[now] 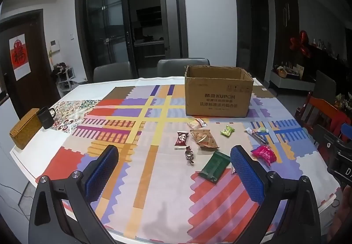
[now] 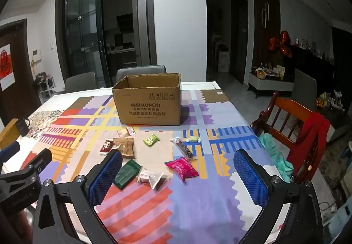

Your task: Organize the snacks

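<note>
An open cardboard box (image 1: 217, 95) (image 2: 149, 102) stands at the far side of a colourful tablecloth. Several snack packets lie loose in front of it: a dark green pack (image 1: 214, 166) (image 2: 127, 173), a pink pack (image 1: 264, 155) (image 2: 182, 167), a light green sweet (image 1: 227, 130) (image 2: 151, 140), brown packs (image 1: 203, 137) (image 2: 125, 146), a dark red pack (image 1: 181, 138) (image 2: 106, 146), a clear wrapper (image 2: 151, 177) and a long stick pack (image 1: 256, 134) (image 2: 183, 147). My left gripper (image 1: 173, 161) and right gripper (image 2: 178, 169) hang open above the near cloth, nothing between their fingers.
A black mug (image 1: 46, 117) and a woven box (image 1: 25, 132) sit at the table's left edge. Grey chairs (image 1: 182, 67) stand behind the table. A wooden chair (image 2: 292, 125) draped with red and teal cloth stands at the right. The left gripper's body (image 2: 22, 180) shows at the right view's left.
</note>
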`<state>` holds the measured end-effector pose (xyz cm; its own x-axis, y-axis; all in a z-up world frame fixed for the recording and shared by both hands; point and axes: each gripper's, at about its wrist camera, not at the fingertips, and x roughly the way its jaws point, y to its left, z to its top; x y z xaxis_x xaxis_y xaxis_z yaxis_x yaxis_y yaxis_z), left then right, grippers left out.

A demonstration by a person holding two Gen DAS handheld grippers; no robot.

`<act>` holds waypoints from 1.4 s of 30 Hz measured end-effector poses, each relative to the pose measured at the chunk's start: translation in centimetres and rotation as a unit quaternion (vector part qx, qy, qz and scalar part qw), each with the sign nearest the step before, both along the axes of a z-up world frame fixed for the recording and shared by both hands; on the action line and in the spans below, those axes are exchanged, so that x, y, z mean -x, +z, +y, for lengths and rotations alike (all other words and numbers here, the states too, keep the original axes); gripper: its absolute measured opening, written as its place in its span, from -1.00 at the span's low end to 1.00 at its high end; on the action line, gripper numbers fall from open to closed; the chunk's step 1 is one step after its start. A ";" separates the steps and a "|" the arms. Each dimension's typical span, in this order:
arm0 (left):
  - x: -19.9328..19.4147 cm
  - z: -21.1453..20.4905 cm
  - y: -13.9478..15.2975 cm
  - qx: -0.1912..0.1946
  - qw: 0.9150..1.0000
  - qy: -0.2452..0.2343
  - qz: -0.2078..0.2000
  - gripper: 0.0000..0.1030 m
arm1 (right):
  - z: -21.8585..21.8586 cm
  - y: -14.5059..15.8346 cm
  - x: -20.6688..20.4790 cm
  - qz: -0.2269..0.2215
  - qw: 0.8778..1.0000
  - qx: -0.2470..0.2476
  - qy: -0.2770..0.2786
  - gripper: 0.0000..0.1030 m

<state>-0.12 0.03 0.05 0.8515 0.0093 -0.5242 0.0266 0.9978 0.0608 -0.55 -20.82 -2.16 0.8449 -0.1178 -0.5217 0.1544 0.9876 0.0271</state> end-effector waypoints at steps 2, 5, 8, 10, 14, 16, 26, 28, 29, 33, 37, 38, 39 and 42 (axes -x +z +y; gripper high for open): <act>0.1 0.1 0.1 0.000 1.000 0.005 -0.002 1.00 | -0.1 0.0 0.1 -0.004 1.000 -0.008 0.001 0.99; 0.5 0.2 0.2 0.000 1.000 0.007 -0.003 1.00 | -0.1 0.0 0.1 -0.003 1.000 -0.006 0.002 0.99; 0.1 0.1 0.0 -0.001 1.000 -0.009 0.003 1.00 | -0.1 0.0 0.1 -0.003 1.000 -0.009 0.002 0.99; 0.2 0.2 0.1 -0.001 1.000 -0.008 0.001 1.00 | -0.1 0.0 0.2 -0.003 1.000 -0.006 0.001 0.99; 0.3 0.0 -0.2 0.000 1.000 -0.009 0.001 1.00 | -0.1 0.0 0.2 -0.004 1.000 -0.007 0.001 0.99; 0.4 0.0 -0.2 0.000 1.000 -0.010 0.002 1.00 | -0.1 0.0 0.2 -0.003 1.000 -0.007 0.000 0.99; 0.3 -0.4 0.1 -0.001 1.000 -0.011 0.004 1.00 | -0.2 0.0 0.3 -0.003 1.000 -0.008 0.001 0.99; 0.3 -0.4 0.1 -0.001 1.000 -0.011 0.004 1.00 | -0.2 0.0 0.3 -0.003 1.000 -0.008 0.001 0.99; 0.3 -0.4 0.1 -0.001 1.000 -0.011 0.004 1.00 | -0.2 0.0 0.3 -0.002 1.000 -0.009 0.001 0.99; 0.3 -0.4 0.1 -0.002 1.000 -0.010 0.003 1.00 | -0.3 0.0 0.3 -0.003 1.000 -0.009 0.001 0.99; 0.3 -0.3 0.1 -0.002 1.000 -0.010 0.003 1.00 | -0.3 -0.1 0.2 -0.002 1.000 -0.009 0.001 0.99; 0.3 -0.3 0.1 -0.001 1.000 -0.010 0.003 1.00 | -0.3 0.0 0.2 -0.002 1.000 -0.009 0.001 0.99; 0.4 -0.3 0.1 -0.001 1.000 -0.010 0.003 1.00 | -0.2 0.0 0.2 -0.002 1.000 -0.009 0.001 0.99; 0.3 -0.3 0.0 -0.001 1.000 -0.010 0.003 1.00 | -0.3 0.0 0.2 -0.003 1.000 -0.009 0.000 0.99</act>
